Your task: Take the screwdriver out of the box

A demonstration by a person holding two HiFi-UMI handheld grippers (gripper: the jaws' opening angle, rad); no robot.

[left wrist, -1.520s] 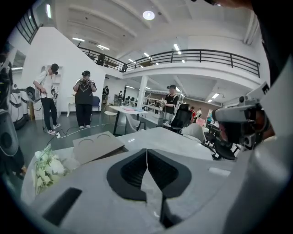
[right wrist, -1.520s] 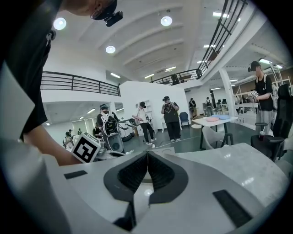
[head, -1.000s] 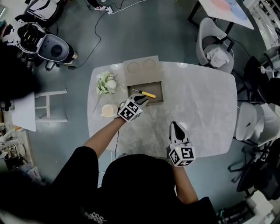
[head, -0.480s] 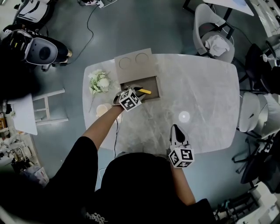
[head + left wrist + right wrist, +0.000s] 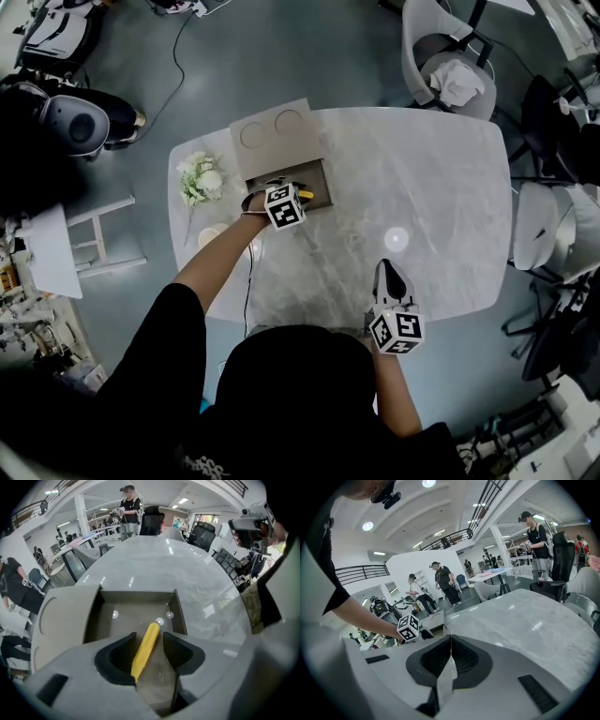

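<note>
An open grey box (image 5: 324, 176) stands at the table's far left, its lid (image 5: 272, 131) folded back. In it lies the screwdriver (image 5: 323, 198) with a yellow handle (image 5: 147, 641). My left gripper (image 5: 279, 190) points steeply down into the box (image 5: 93, 616). Its jaws are opening and straddle the handle, which leans near the left pad (image 5: 124, 651) with a gap to the right one. My right gripper (image 5: 389, 269) is shut with nothing in it, low over the table's near edge. In the right gripper view its pads (image 5: 440, 656) meet.
White flowers (image 5: 202, 176) and a pale cup (image 5: 212, 234) lie on the table left of the box. Chairs stand at the far right (image 5: 450, 56) and the right side (image 5: 534, 225). People stand in the room beyond (image 5: 129, 503).
My left gripper has gone from the box's near rim down into the box and now covers most of the screwdriver. My right gripper has drifted slightly toward the near table edge.
</note>
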